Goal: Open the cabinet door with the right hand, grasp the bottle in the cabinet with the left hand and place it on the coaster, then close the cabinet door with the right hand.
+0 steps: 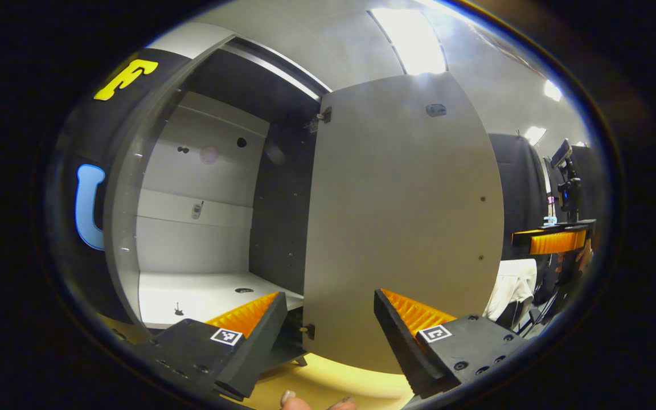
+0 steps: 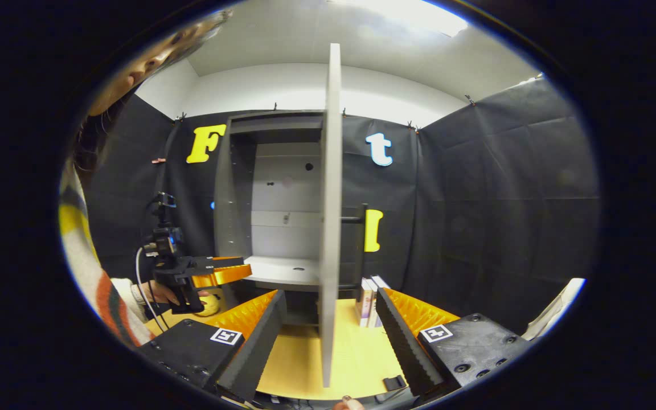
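Note:
The grey cabinet [image 1: 191, 228] stands with its door [image 1: 402, 228] swung wide open; its pale shelf [image 1: 203, 296] lies ahead of my left gripper [image 1: 331, 299], which is open with nothing between its fingers. In the right gripper view the door [image 2: 331, 171] stands edge-on between the fingers of my right gripper [image 2: 329, 297], which is open and apart from it. A hand holds the left gripper [image 2: 231, 270] in front of the cabinet's [image 2: 271, 199] lower left. A small yellowish round thing [image 2: 212, 307] sits behind that hand, too hidden to identify. The right gripper [image 1: 556, 239] appears beyond the door's edge.
The cabinet stands on a yellow wooden table [image 2: 356, 353]. Upright books [image 2: 370, 299] stand right of the door, near its black handle [image 2: 356, 219]. A small black item [image 2: 393, 381] lies at the table's front. A person in a striped sleeve [image 2: 97, 285] is at the left.

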`<state>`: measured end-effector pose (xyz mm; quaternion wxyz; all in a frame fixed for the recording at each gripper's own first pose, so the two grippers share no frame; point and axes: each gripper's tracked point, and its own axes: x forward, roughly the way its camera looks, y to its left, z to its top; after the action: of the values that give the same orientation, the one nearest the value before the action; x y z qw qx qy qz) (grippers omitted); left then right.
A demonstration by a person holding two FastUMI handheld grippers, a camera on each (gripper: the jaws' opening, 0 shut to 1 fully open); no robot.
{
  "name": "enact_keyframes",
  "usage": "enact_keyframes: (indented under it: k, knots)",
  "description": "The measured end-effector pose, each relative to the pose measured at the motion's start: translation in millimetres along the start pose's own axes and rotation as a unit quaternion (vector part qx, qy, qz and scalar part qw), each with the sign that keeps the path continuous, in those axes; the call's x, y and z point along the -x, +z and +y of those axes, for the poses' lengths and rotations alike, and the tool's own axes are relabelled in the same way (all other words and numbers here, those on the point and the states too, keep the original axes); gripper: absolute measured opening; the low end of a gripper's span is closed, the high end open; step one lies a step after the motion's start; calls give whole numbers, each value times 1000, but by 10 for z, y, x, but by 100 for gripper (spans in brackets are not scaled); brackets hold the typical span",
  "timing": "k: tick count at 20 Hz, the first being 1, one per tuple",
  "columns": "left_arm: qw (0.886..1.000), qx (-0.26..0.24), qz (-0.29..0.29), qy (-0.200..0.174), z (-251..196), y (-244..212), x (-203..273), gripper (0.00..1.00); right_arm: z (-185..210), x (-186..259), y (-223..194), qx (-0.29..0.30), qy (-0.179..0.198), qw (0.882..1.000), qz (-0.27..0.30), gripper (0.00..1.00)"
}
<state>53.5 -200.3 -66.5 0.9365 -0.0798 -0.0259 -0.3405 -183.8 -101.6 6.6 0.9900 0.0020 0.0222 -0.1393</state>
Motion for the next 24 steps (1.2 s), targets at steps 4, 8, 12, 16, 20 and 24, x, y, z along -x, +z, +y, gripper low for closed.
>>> enact_keyframes:
  k: [4, 8, 12, 16, 20, 24]
  knots:
    - [1000, -22, -14, 18, -10, 76, -214, 96, -474, -263, 59, -19, -16, 999, -24, 97]
    - [998, -26, -9, 57, 79, 82, -197, 96, -453, -587, 60, -55, 50, 997, -30, 98]
    - [996, -17, -15, 84, 157, 110, -94, 96, -333, -690, 52, -54, 102, 993, -23, 97]
    - [993, -27, -4, 111, 273, 73, 113, 96, -168, -721, 20, -74, 138, 988, -13, 96]
    - [993, -30, 6, 118, 336, 70, 339, 96, 236, -724, -6, -91, 173, 981, -3, 97]
    - [991, -27, 12, 131, 513, 79, 630, 96, 675, -770, -12, -88, 198, 976, 2, 97]
